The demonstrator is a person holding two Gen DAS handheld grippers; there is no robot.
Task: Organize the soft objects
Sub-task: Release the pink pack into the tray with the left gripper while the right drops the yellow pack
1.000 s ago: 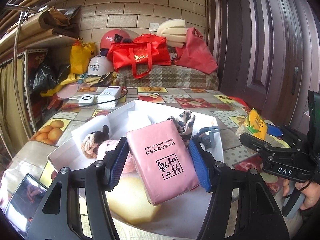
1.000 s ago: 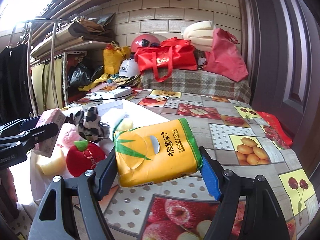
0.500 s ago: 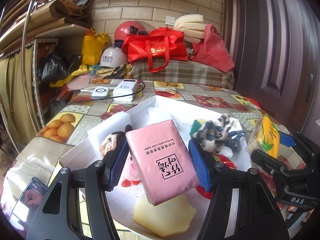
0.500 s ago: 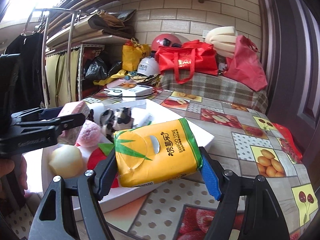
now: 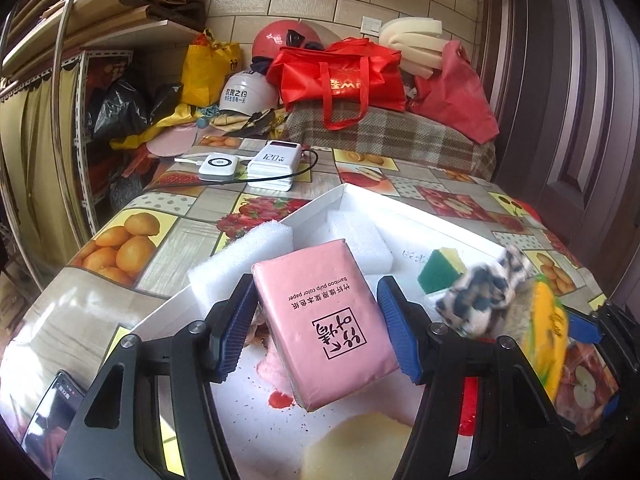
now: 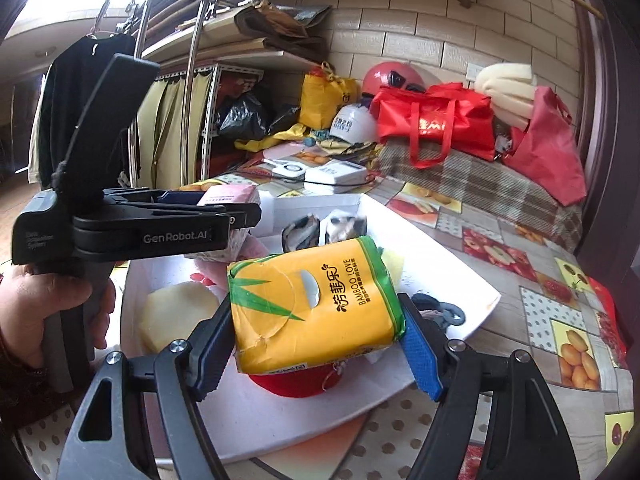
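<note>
My left gripper is shut on a pink tissue pack and holds it above the white tray. My right gripper is shut on a yellow tissue pack over the tray's near right part. In the tray lie white foam blocks, a green-yellow sponge, a black-and-white plush, a pale yellow sponge, a pink plush and a red soft toy. The left gripper also shows in the right wrist view.
The table has a fruit-print cloth. A white power bank and a white charger with a cable lie behind the tray. Red bags, helmets and foam sit at the back. A phone lies at the near left.
Both grippers have risen and moved over the tray, each keeping its tissue pack. The right gripper has come closer to the left one.
</note>
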